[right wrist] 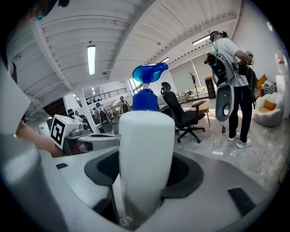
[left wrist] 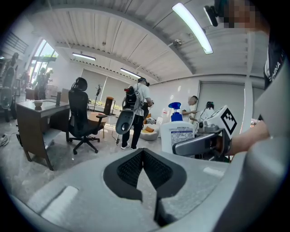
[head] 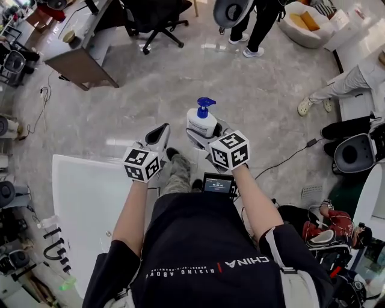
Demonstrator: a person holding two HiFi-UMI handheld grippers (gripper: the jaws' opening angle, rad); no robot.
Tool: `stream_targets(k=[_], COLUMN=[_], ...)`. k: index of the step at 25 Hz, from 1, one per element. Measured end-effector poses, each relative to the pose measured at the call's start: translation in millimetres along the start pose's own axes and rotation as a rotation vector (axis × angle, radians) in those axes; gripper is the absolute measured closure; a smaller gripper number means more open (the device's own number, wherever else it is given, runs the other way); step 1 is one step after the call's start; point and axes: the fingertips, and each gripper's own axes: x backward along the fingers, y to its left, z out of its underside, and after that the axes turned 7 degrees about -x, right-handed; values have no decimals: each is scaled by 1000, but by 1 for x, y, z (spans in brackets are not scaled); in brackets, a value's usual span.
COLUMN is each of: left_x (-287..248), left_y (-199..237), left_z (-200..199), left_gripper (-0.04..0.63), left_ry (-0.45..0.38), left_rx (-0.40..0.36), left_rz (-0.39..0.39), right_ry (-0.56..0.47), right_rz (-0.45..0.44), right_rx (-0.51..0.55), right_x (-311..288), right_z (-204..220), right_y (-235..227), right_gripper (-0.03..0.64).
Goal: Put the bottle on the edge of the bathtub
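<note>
A white bottle [head: 201, 123] with a blue pump top stands upright between the jaws of my right gripper [head: 203, 136], held in the air above the grey floor. In the right gripper view the bottle [right wrist: 146, 149] fills the middle, and the right gripper [right wrist: 146, 159] is shut on its body. My left gripper [head: 160, 131] hangs just left of it, its jaws together and nothing in them; its black pads [left wrist: 131, 168] meet at the tip. The left gripper view shows the bottle [left wrist: 177, 134] to the right. The white bathtub [head: 75, 198] lies low at the left, beside my legs.
A black office chair [head: 154, 18] and a dark desk [head: 81, 60] stand far ahead on the left. One person [head: 260, 27] stands ahead; another's leg [head: 337, 89] stretches in at the right. A black cable [head: 289, 159] runs across the floor on the right.
</note>
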Motion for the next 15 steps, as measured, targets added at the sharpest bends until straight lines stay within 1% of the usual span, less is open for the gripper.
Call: stream_targets(k=[3, 8, 11, 15], left_x=[-11, -18, -8, 18], left_y=[44, 125, 181, 256], left_z=[-8, -27, -35, -43], left_gripper=[586, 586, 585, 586], left_ry=[-17, -49, -72, -114], left_rx=[18, 70, 109, 175], left_rz=[-55, -139, -202, -320], right_ry=[11, 56, 98, 163], right_rz=[-26, -100, -162, -261], right_rx=[10, 66, 107, 177], right_x=[-40, -119, -176, -249], right_z=[-24, -75, -102, -129], right_y=[-9, -7, 11, 45], right_gripper=[339, 339, 339, 339])
